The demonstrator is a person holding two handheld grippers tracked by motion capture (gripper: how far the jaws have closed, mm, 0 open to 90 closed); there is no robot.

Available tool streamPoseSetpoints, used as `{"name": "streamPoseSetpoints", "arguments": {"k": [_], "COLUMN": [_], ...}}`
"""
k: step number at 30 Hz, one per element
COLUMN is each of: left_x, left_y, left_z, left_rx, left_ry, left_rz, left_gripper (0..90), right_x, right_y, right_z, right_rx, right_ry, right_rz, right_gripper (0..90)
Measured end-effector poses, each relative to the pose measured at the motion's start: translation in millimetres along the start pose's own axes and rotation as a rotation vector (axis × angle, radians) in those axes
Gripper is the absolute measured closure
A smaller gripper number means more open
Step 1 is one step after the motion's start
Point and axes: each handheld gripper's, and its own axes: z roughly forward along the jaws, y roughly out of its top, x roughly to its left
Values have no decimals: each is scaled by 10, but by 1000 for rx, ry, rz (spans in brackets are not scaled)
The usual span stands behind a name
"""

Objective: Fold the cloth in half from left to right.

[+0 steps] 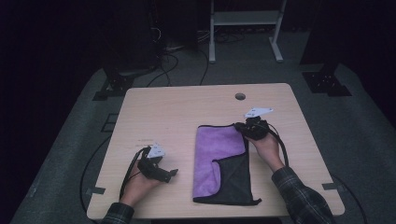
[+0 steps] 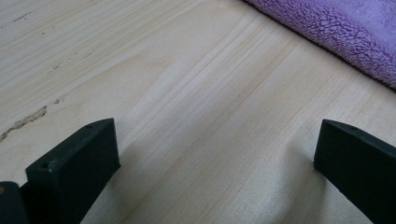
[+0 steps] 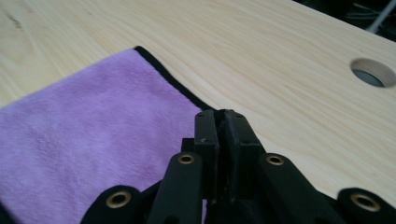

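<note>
A purple cloth [image 1: 217,149] with a black hem lies on the wooden table [image 1: 163,112], right of centre. Its near right part is folded over and shows a dark grey side [image 1: 236,179]. My right gripper [image 1: 243,126] rests at the cloth's far right corner. In the right gripper view its jaws are pressed together [image 3: 223,116] where the hem of the cloth [image 3: 93,140] runs under them. My left gripper [image 1: 173,173] sits near the front left, open over bare wood [image 2: 215,158]. The cloth's fuzzy edge [image 2: 345,28] lies beyond it.
A round cable hole [image 1: 240,96] sits near the table's far edge, also seen in the right gripper view as the hole [image 3: 372,72]. Bare wood spans the table's left and far parts. Beyond the table stand a white frame [image 1: 245,21] and floor cables.
</note>
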Motion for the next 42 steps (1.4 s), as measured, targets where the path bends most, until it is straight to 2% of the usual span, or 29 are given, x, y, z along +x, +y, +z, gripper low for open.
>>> {"name": "streamPoseSetpoints", "arguments": {"k": [4,9,11,14,16,18,21,24,28,32,34,37,42], "left_x": [-1,-2,-2,-2,-2,-3,-3,-3,-4,-4,-4,-4,-4], "left_y": [0,-1,-2,-3,-3,-6,-6,-5,-6,-7,-8,-7,-7], "left_z": [-1,-1,-2,-2,-3,-2,-2,-4,-6,-7,-7,-7,-7], "left_rx": [0,0,0,-1,-1,-4,-4,-1,-1,-1,-1,0,0], "left_ry": [0,0,0,-1,-1,0,0,0,0,1,1,1,1], "left_rz": [-1,-2,-1,-2,-2,-2,-2,-2,-4,-3,-3,-3,-4], "left_gripper": [0,0,0,0,0,0,0,0,0,0,0,0,0], "right_x": [-99,-191,-221,-275,-318,-343,-386,-386,-318,-181,-114,-15,191], "right_y": [-46,-138,-186,-253,-283,-280,-264,-228,-190,-178,-169,-167,-172], "right_z": [-4,76,133,201,204,177,89,-15,-152,-269,-309,-338,-341], "right_rx": [20,68,94,141,135,130,92,73,67,46,42,28,42], "right_ry": [-21,-48,-59,-91,-96,-120,-87,-70,-35,-17,10,36,95], "right_rz": [37,48,53,57,92,90,120,122,111,67,62,43,-8], "right_gripper": [835,820,777,660,595,546,498,460,430,430,430,432,432]}}
